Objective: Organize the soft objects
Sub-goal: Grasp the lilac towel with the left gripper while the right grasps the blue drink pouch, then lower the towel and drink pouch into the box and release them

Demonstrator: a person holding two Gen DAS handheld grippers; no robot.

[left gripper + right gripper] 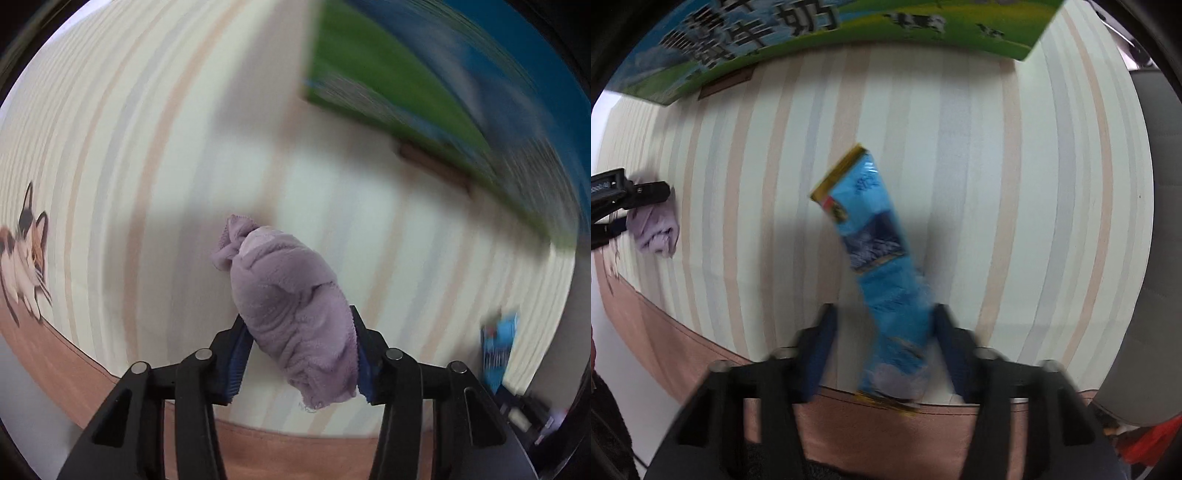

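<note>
My left gripper (297, 321) is shut on a bundled lilac cloth (291, 310) and holds it above the striped tablecloth (147, 166). The same cloth (655, 229) and the left gripper (635, 206) show at the far left of the right wrist view. A long blue snack packet (877, 251) lies between the fingers of my right gripper (884, 325), its lower end near the table's front edge. The jaws stand wide, the right finger close to the packet, the left finger apart from it. The view is blurred by motion.
A green and blue milk carton box (812, 33) stands at the back of the table; it also shows in the left wrist view (424, 92). A cat picture (22, 254) is on the cloth at the left. A grey chair (1160, 258) stands at the right.
</note>
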